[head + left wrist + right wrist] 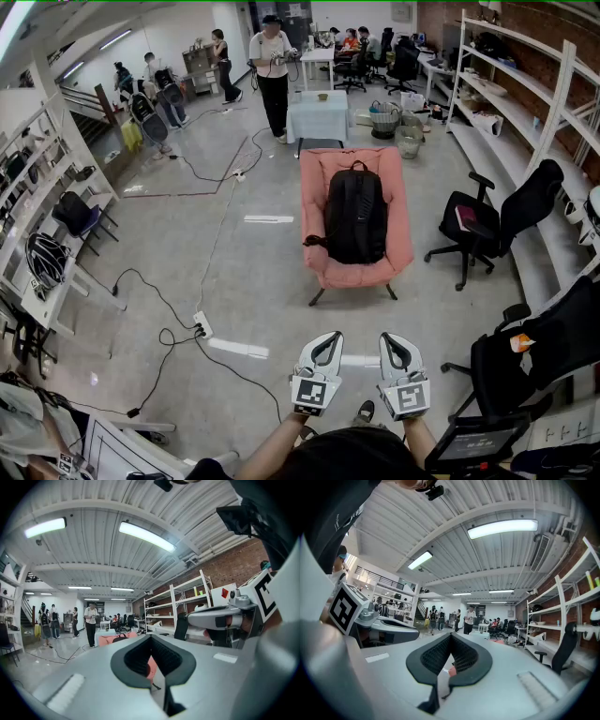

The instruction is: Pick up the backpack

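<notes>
left gripper (151, 637) jaws: pressed together, nothing between them, pointing level.
right gripper (451, 634) jaws: same, closed tip to tip and empty.
both grippers: side by side and low in the head view, well apart from the target.
backpack (355, 214): black, lies along the middle of the pink folding chair (400, 246); top handle (357, 167) toward the chair's far edge, a side strap (314, 242) trailing to its left edge.
step: approach not begun, as I judge it; nothing is gripped.
risk, jaws: arriving closed just pokes the bag; they need to open before contact.
risk, grip: pinching loose fabric probably slips. The bag looks soft and would sag, so the handle is the safer bite, but it is the far reach.
risk, chair: it looks light, and a strap snagging on the frame could drag or tip it.
risk, floor: the cable (169, 323) and power strip (202, 324) lie left of the walking line, so drifting left means a trip.
risk, right side: the black office chair (506, 220) stands near the pink chair; a wide swing could clip it.
bystander: a person (273, 70) stands beyond the chair, well apart, low concern.
</notes>
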`<act>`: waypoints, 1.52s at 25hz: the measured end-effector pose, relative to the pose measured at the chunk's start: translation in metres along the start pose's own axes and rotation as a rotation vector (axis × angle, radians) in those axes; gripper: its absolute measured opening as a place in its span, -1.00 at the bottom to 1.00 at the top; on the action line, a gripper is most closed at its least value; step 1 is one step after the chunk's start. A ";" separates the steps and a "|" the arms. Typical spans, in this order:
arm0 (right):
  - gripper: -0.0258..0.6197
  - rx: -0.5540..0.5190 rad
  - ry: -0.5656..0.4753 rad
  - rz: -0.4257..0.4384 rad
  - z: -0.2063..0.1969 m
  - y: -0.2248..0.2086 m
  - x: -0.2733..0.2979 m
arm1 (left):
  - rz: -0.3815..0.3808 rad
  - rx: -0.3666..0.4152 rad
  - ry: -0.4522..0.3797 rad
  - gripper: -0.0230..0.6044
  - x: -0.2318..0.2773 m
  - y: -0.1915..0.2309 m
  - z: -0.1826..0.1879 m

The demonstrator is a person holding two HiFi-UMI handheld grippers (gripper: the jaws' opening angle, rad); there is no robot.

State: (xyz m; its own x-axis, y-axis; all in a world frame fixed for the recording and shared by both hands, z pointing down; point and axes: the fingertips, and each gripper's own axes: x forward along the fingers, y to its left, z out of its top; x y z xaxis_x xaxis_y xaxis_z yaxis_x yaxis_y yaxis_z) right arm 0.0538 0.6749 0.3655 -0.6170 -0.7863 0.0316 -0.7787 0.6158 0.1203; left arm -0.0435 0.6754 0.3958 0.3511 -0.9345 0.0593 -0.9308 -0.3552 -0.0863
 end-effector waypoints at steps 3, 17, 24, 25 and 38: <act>-0.88 -0.025 0.013 0.010 0.000 -0.004 -0.001 | -0.006 -0.006 0.007 -0.93 0.007 -0.007 -0.002; -0.83 0.031 0.016 -0.028 -0.029 -0.092 0.015 | -0.024 0.073 0.013 -0.92 0.091 -0.040 0.002; -0.81 0.072 0.090 0.031 -0.070 -0.126 0.032 | 0.013 0.113 0.076 -0.92 0.104 -0.034 -0.024; -0.81 0.073 0.096 0.030 -0.073 -0.129 0.037 | 0.023 0.100 0.090 -0.92 0.105 -0.028 -0.028; -0.81 -0.027 0.100 0.037 -0.040 -0.099 0.164 | -0.090 0.061 -0.001 -0.92 0.177 0.080 -0.029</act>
State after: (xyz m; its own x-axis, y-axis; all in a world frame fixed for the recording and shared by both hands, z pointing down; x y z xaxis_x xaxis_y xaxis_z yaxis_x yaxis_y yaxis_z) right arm 0.0345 0.4830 0.3982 -0.6298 -0.7649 0.1353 -0.7513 0.6441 0.1440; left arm -0.0585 0.4825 0.4282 0.4328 -0.8988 0.0690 -0.8877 -0.4383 -0.1408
